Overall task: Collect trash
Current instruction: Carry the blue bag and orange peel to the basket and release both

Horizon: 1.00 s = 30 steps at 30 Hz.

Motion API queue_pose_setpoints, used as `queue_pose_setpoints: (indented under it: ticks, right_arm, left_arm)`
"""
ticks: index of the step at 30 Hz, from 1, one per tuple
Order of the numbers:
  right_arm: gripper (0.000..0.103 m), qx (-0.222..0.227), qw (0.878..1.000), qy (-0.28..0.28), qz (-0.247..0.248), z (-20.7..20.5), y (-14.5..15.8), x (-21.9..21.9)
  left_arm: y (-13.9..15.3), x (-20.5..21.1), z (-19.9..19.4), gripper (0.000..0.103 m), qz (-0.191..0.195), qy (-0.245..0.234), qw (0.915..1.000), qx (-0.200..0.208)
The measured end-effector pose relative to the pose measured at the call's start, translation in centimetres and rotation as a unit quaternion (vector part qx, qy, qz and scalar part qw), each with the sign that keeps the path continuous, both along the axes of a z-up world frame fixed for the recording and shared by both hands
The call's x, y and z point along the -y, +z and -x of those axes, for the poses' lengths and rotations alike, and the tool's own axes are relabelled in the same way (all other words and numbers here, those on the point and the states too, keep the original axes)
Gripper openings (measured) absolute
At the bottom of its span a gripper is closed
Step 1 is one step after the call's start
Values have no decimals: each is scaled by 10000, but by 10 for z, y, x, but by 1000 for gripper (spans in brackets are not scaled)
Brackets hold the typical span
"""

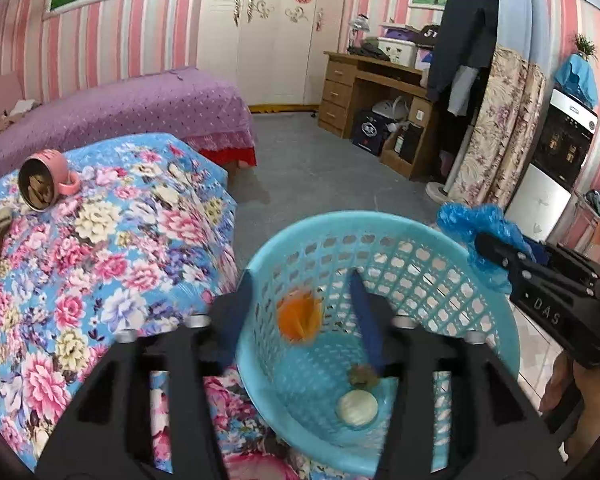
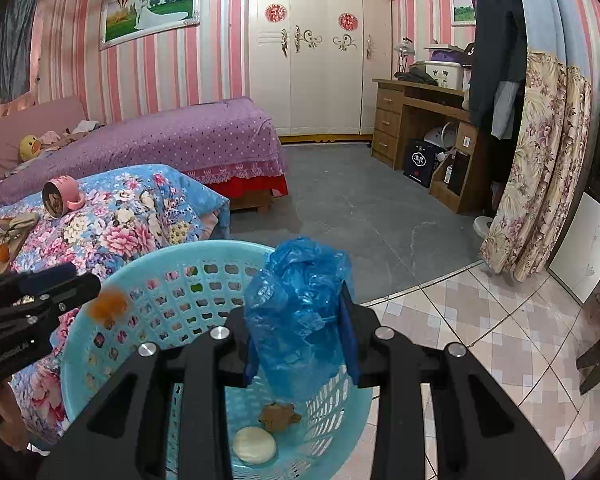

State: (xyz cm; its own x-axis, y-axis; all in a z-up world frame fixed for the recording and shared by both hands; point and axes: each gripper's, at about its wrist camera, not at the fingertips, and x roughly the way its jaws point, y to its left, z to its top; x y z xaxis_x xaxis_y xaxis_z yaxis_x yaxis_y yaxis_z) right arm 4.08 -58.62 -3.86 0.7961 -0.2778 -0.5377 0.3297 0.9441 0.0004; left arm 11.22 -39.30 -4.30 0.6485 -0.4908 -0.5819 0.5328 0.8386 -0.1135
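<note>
Orange peel (image 1: 299,316) falls from parted left gripper (image 1: 298,312) into basket (image 1: 380,224).

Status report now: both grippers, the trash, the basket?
Left gripper open over blue basket; orange scrap blurred, loose between the fingers. Right gripper shut on blue plastic bag, above basket. Nothing blocks the basket.

Pink-striped walls (image 2: 172,68) enclosed the room, with a framed picture (image 2: 150,12) hung above a purple bed (image 2: 204,136). A white wardrobe (image 2: 320,52) stood at the back, a wooden desk (image 2: 416,120) to its right, beside a floral curtain (image 2: 540,160). Grey carpet (image 2: 356,204) met pale floor tiles (image 2: 480,320). A floral cloth (image 1: 120,220) covered the near worktop.
</note>
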Motion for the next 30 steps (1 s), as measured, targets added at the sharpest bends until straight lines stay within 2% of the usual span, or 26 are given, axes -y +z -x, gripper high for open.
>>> queue_pose_setpoints:
  ticks: [2,5,8,17,19,20,21,23,24,26,30]
  right_arm:
    - [33,-14,10000,-13,-10,1,-1,1]
    - [33,28,10000,-36,-51,3,-1,2]
    - [33,54,10000,-33,-30,3,0,-2]
    - [36,-61,9999,98,-50,-8,-8,-17]
    - [47,-127,9999,70,-30,-12,-11,-20]
    - [62,-117,9999,51,-25,-12,-11,-21]
    - [71,-95,9999,37,-16,-12,-11,-23]
    - [76,-14,10000,-26,53,-11,-6,-27]
    - [82,10,10000,-57,79,-11,-3,-29]
    - [88,93,9998,-138,114,-11,2,-34]
    - [95,174,9995,-209,187,-18,10,-47]
  left_arm:
    - [2,-4,0,75,-4,42,10000,51]
    - [4,-14,-1,86,-115,190,9995,218]
    - [6,-28,-4,91,-172,358,9988,303]
    - [11,-69,-8,97,-173,684,9965,452]
    - [13,-78,-9,97,-155,736,9962,441]
    - [14,-82,-10,97,-144,768,9960,437]
    - [15,-85,-11,97,-140,789,9958,437]
    - [18,-91,-11,97,-156,845,9952,473]
    - [20,-94,-11,97,-162,871,9948,500]
    - [23,-104,-11,97,-171,934,9939,554]
    - [31,-123,-13,97,-167,1031,9928,589]
